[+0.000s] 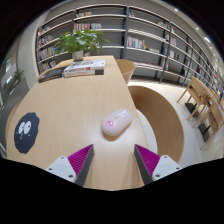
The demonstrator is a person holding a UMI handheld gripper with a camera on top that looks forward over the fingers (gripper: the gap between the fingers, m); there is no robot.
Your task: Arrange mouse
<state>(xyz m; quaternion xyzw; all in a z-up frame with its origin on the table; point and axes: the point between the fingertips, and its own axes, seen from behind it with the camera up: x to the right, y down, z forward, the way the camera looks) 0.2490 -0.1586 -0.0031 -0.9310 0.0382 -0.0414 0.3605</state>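
We see the small white computer mouse with pink markings (116, 122) lying on the pale wooden table (60, 110) just ahead of our gripper (114, 162), its long axis angled up-right, while the pink-padded fingers stand wide apart holding nothing.

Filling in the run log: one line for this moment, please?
gripper: open, empty | mouse: on table, just ahead of fingers | stage: approach, not grasped
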